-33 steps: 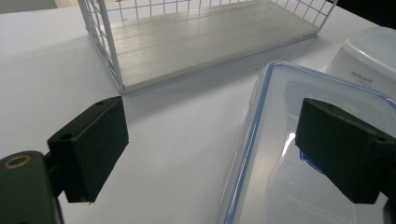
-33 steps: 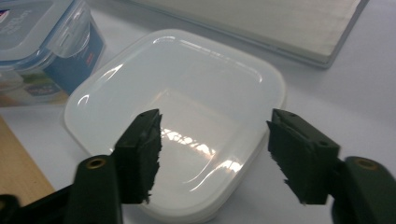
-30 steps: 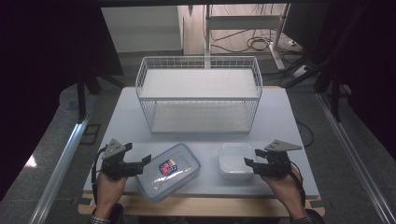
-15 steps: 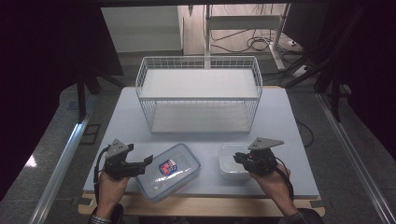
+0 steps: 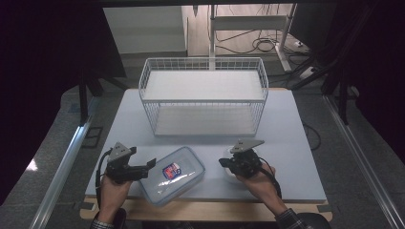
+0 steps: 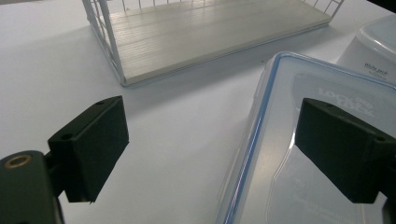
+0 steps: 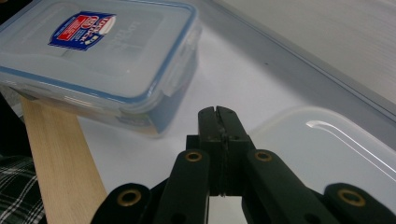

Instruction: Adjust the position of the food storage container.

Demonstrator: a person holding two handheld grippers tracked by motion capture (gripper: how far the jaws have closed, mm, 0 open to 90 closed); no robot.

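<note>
A clear lidded container (image 5: 173, 174) with a blue seal and a red-and-blue sticker lies at the table's front, overhanging the edge. My left gripper (image 5: 148, 168) is just left of it and open. In the left gripper view (image 6: 210, 126) one jaw hangs over the lid (image 6: 322, 116) and the other over bare table. A white container (image 5: 229, 177) sits to the right, mostly covered by my right gripper (image 5: 223, 162). In the right gripper view the gripper (image 7: 218, 112) is shut with nothing between its jaws, low over the white lid (image 7: 327, 154) and pointing toward the clear container (image 7: 107, 51).
A white wire basket (image 5: 203, 95) with a pale floor stands open-fronted at mid table, also seen in the left gripper view (image 6: 196, 32). The wooden front edge (image 7: 60, 158) of the table runs below the clear container. A plaid sleeve (image 7: 14, 191) shows beside it.
My right gripper has moved left, from beside the white container to over it. The left gripper and the clear container have barely moved.
</note>
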